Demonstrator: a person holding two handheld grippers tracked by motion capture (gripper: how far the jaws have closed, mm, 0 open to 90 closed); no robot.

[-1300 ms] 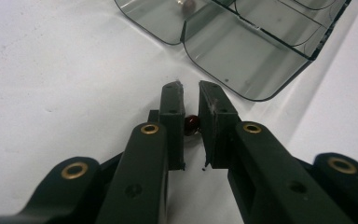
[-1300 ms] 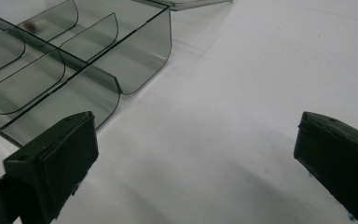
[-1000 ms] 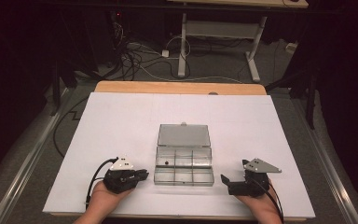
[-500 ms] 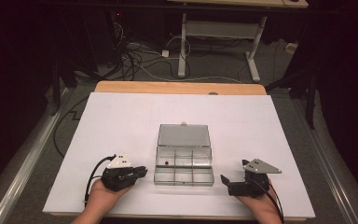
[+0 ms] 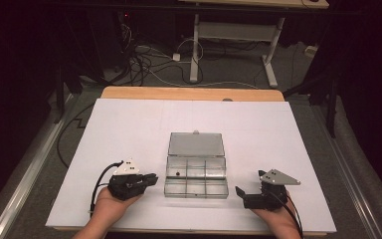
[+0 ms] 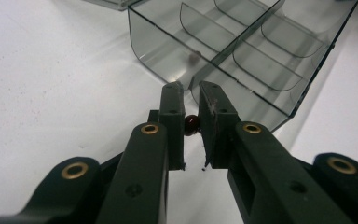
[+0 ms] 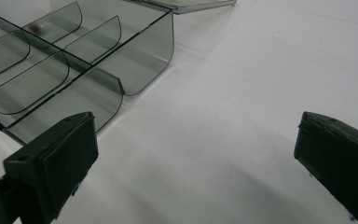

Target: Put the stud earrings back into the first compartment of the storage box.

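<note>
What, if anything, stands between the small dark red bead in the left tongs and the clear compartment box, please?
Nothing visible: the small dark red bead, pinched in the left tongs, faces the open clear plastic compartment box across bare white tabletop.

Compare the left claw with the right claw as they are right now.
The left claw is nearly closed, pinching a small dark red bead; the right claw stands wide open with nothing between its jaws. The left sits at the left of the clear box, the right at its right. Both are hand-held, low over the white table, pointing toward the box.
</note>
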